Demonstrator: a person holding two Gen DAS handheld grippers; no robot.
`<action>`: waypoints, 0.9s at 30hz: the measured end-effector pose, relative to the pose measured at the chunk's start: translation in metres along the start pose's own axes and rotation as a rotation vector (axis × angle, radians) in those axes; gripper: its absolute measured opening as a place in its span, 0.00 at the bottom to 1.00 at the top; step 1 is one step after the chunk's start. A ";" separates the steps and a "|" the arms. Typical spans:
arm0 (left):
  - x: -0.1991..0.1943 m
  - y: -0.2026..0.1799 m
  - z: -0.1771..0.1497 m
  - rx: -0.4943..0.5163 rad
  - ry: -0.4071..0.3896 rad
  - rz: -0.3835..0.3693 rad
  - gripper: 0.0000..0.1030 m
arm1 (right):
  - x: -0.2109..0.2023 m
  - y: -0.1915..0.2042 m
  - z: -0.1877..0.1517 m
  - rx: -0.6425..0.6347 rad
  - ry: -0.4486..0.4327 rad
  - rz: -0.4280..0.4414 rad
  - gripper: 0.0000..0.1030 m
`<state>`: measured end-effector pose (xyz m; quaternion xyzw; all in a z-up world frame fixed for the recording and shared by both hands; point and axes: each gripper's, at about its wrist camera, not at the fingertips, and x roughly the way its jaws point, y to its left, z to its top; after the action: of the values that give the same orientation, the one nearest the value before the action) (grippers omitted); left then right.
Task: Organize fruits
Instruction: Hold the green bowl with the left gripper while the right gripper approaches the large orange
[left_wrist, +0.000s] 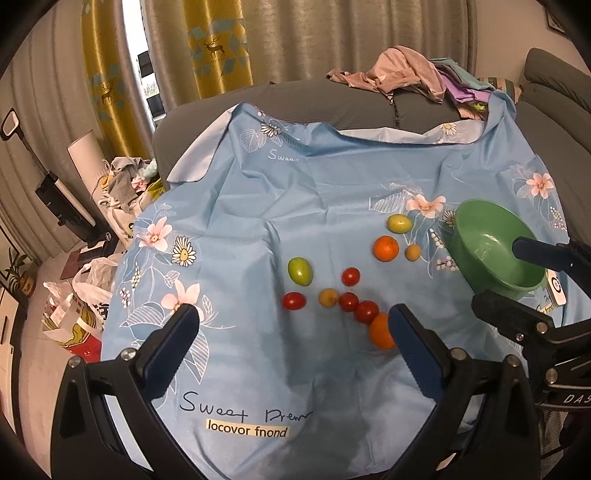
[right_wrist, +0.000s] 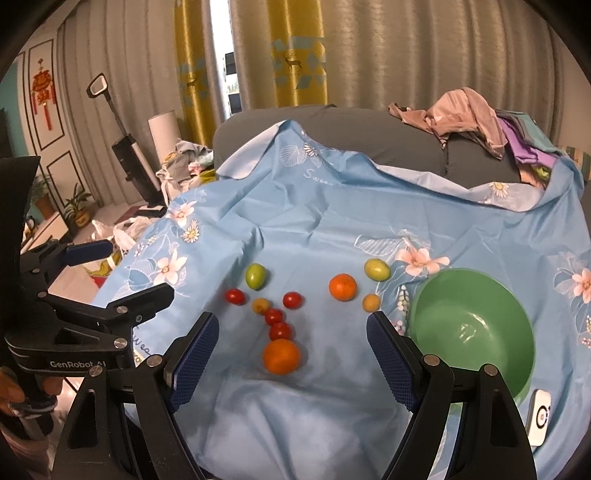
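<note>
Fruits lie loose on a blue flowered cloth (left_wrist: 258, 206). A large orange (right_wrist: 281, 356) sits nearest, between the fingers of my right gripper (right_wrist: 291, 320), which is open and empty. Behind it lie several red tomatoes (right_wrist: 274, 316), a small yellow fruit (right_wrist: 261, 305), a green fruit (right_wrist: 255, 276), a second orange (right_wrist: 342, 287) and a yellow-green fruit (right_wrist: 376, 269). An empty green bowl (right_wrist: 480, 321) stands to the right. My left gripper (left_wrist: 292, 312) is open and empty, hovering just short of the tomatoes (left_wrist: 348, 301). The right gripper (left_wrist: 496, 275) shows beside the bowl (left_wrist: 480, 229).
A small white device (right_wrist: 539, 417) lies on the cloth by the bowl's near side. The cloth covers a grey sofa (left_wrist: 369, 107) with a pile of clothes (left_wrist: 406, 70) at the back. Bags (left_wrist: 81, 306) and a vacuum stand on the floor at left.
</note>
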<state>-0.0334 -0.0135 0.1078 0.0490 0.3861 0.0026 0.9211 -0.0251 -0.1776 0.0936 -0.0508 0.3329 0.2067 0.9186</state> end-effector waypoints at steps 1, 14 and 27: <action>0.000 0.000 0.000 0.000 -0.001 0.000 0.99 | 0.000 0.000 0.000 -0.001 0.000 0.000 0.80; 0.001 0.001 -0.001 0.001 0.006 -0.007 0.99 | 0.000 0.002 -0.001 -0.005 0.000 0.000 0.80; 0.004 0.000 -0.003 0.002 0.015 -0.013 0.99 | 0.001 0.002 -0.001 -0.005 0.002 -0.002 0.80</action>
<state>-0.0327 -0.0127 0.1024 0.0473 0.3935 -0.0036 0.9181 -0.0262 -0.1755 0.0927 -0.0537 0.3333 0.2066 0.9183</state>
